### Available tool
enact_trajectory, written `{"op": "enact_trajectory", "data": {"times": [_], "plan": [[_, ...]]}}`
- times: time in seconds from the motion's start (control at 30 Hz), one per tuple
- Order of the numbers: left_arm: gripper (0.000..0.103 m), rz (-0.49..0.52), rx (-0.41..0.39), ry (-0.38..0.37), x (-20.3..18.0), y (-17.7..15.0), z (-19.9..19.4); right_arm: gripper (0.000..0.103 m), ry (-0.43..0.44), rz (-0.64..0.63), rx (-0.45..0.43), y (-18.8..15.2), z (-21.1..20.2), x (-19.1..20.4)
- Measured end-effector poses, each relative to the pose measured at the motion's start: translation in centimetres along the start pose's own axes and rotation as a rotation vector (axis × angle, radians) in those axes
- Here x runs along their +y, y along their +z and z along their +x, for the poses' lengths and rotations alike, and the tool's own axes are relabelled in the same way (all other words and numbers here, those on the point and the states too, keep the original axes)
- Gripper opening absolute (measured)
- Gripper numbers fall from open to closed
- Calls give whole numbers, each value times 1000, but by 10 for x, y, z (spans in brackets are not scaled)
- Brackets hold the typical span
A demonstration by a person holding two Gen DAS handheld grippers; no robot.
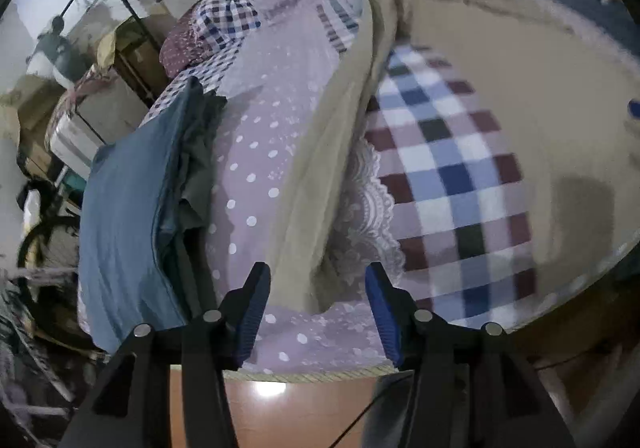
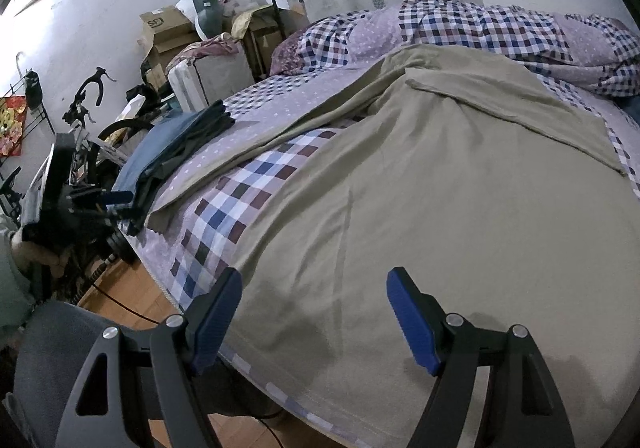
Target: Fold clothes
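Observation:
A large khaki garment (image 2: pixel 440 216) lies spread over the bed, with one long sleeve (image 2: pixel 248 144) stretched toward the left edge. In the left wrist view the sleeve (image 1: pixel 316 168) runs down to its end between my open jaws. My left gripper (image 1: pixel 318 312) is open and empty, hovering at the sleeve end near the bed's edge. My right gripper (image 2: pixel 316 320) is open and empty, just above the garment's near hem. The left gripper also shows in the right wrist view (image 2: pixel 108 204), beside the bed.
A stack of folded blue and dark clothes (image 1: pixel 132 200) lies on the bed's left side, also in the right wrist view (image 2: pixel 176 144). A checked and dotted bedcover (image 1: pixel 452 176) lies under everything. A crumpled checked quilt (image 2: pixel 500 32) sits at the far end. Boxes, a bicycle (image 2: pixel 92 120) and clutter stand left.

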State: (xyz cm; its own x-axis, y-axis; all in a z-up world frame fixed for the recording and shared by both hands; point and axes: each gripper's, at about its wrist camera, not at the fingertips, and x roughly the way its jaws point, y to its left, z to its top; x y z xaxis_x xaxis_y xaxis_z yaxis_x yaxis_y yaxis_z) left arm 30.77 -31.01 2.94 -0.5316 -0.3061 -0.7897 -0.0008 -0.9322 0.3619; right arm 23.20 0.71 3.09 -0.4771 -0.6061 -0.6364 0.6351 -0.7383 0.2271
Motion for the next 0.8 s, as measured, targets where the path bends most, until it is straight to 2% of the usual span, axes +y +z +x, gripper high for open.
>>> {"op": "enact_trajectory", "data": {"times": [0.07,0.1,0.13,0.2,0.27,0.3,0.47,0.6,0.67,0.8], "plan": [[52,-6,10,15,2,4,10,79,0,1,2,0,1,-1],[35,-10,14,14,4,4,16,79,0,1,4,0,2,-1],[2,-21,23,9,8,5,21,79,0,1,5,0,2,0],[1,-59,32,-14,15,6,26,79,0,0,6,0,3,0],[1,-117,-6,-87,24,7,18,79,0,0,6,0,3,0],[0,-163,-32,-147,30,6,10,79,0,1,5,0,2,-1],[0,-389,-203,-546,67,1,-38,79,4,9,2,0,2,-2],[0,-505,-295,-791,86,-1,-58,79,12,5,3,0,3,0],[0,-536,-316,-857,89,1,-62,79,16,1,4,0,4,2],[0,-525,-296,-892,74,15,-65,79,41,-4,-7,1,-1,7]]}}
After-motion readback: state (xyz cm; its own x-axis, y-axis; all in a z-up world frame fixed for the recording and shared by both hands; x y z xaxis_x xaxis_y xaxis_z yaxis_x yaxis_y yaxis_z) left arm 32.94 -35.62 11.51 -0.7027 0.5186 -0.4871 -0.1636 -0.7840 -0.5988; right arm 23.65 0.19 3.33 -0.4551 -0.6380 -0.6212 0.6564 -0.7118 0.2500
